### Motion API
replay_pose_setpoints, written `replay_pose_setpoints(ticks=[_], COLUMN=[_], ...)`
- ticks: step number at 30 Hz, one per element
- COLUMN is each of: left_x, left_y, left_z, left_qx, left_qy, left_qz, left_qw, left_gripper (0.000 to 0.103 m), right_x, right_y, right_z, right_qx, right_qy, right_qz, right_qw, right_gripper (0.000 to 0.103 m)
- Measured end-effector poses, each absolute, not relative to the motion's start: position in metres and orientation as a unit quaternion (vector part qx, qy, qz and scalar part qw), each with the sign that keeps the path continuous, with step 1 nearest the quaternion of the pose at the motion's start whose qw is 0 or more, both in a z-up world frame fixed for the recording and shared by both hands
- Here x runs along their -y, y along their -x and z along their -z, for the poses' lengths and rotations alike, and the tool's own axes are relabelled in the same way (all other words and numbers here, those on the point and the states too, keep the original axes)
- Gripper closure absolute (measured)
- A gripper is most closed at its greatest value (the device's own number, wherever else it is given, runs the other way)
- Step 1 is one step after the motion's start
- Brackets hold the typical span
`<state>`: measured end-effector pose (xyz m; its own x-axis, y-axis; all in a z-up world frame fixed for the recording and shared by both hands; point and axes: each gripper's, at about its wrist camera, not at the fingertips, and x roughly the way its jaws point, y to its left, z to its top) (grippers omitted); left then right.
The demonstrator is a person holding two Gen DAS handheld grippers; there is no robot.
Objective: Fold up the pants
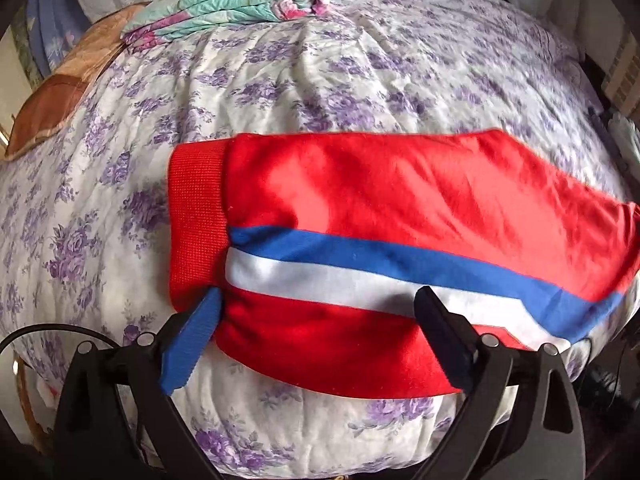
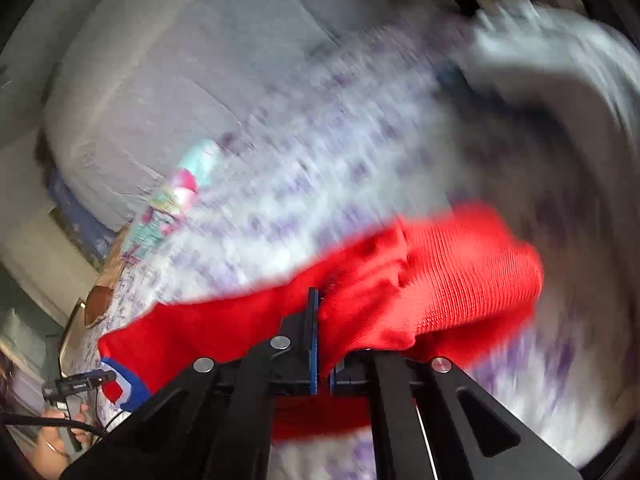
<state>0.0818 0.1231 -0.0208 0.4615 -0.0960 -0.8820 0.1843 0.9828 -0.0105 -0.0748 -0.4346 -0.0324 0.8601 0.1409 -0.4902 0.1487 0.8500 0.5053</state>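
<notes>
The red pants point(image 1: 380, 208) with a blue and white side stripe lie across the floral bedspread point(image 1: 280, 80), the ribbed cuff at the left. My left gripper point(image 1: 320, 316) is open, its fingers spread on either side of the pants' near edge, above the cloth. In the right wrist view, my right gripper point(image 2: 320, 320) is shut on the red pants point(image 2: 440, 280) close to a ribbed cuff and holds the cloth lifted. That view is blurred by motion. The left gripper point(image 2: 80, 384) shows small at the far left there.
A folded turquoise and pink quilt point(image 1: 240, 0) lies at the back of the bed. A brown cushion point(image 1: 52, 112) sits at the left edge. A grey padded headboard point(image 2: 180, 80) stands behind the bed in the right wrist view.
</notes>
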Motion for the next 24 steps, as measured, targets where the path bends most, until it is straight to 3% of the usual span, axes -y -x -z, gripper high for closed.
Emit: replay_pose_setpoints(ticks=[3,7,8,12,15,21,24], left_x=[-0.131,-0.124,-0.123,-0.127,-0.135,-0.136,-0.148], left_y=[-0.083,-0.077,-0.076,-0.073,-0.062,-0.052,-0.064], left_z=[0.02,0.028,0.029,0.024,0.02,0.028,0.042], left_qx=[-0.511,-0.498,-0.496,-0.506,-0.516,-0.501,-0.514], left_qy=[-0.021,-0.068,-0.073,-0.075,-0.075,-0.107,-0.061], left_qz=[0.07,0.064,0.063,0.067,0.061,0.042,0.05], left_qw=[0.857,0.862,0.863,0.856,0.851,0.858,0.854], left_gripper=[0.009,0.006,0.005,0.005,0.005,0.004,0.004], right_x=[0.427,0.435,0.435,0.435,0.438,0.443,0.456], right_y=[0.086,0.066,0.068,0.094,0.113,0.122,0.096], right_z=[0.005,0.074,0.081,0.059,0.046,0.016,0.045], right_qx=[-0.211,-0.349,-0.352,-0.326,-0.339,-0.286,-0.346], right_qy=[-0.237,-0.23,-0.232,-0.222,-0.218,-0.14,-0.12], right_qz=[-0.009,0.042,0.038,0.055,0.085,0.172,0.174], right_qw=[0.948,0.908,0.906,0.917,0.911,0.932,0.914], right_gripper=[0.099,0.097,0.097,0.072,0.071,0.068,0.069])
